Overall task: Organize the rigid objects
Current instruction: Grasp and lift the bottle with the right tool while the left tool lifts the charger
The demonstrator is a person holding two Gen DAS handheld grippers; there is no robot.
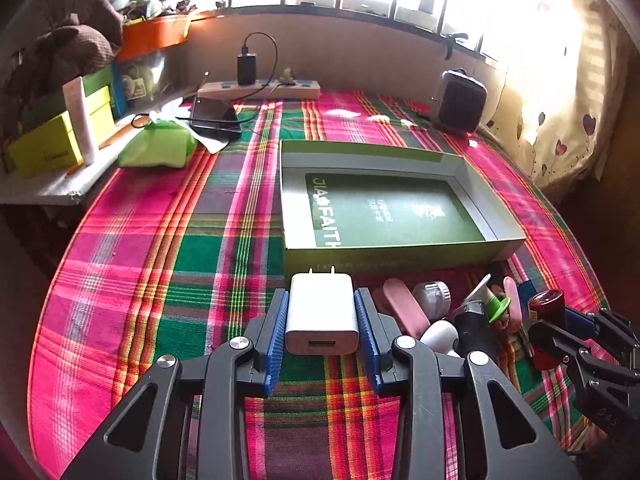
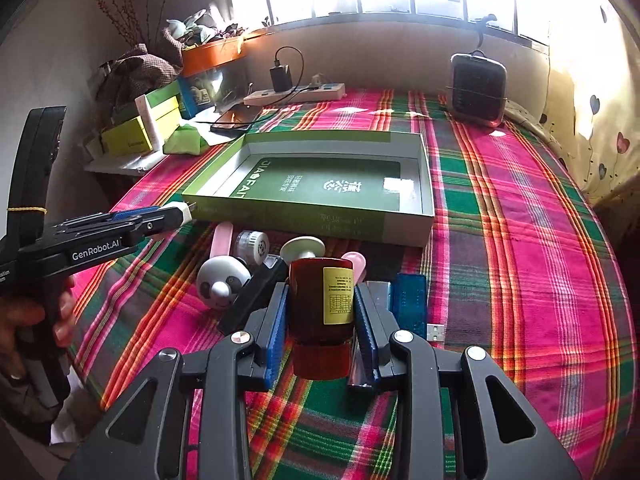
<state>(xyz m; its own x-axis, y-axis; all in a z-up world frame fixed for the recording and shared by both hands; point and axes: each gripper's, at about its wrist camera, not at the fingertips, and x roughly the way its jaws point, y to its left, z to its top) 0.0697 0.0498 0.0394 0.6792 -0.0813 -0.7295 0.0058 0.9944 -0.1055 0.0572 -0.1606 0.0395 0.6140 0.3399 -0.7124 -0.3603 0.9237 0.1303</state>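
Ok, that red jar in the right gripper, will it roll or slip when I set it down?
The red jar looks round and smooth, so on its side it would probably roll. Its glossy wall may slip between the right gripper pads. Upright, the soft checked cloth might let it tip.

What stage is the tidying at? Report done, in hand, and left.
Done: nothing yet; the green box holds none of the loose items. In hand: the left gripper grips a white charger, the right gripper a dark red bottle, both just short of the box. Left: the pile in front of it, including a panda toy and blue case.
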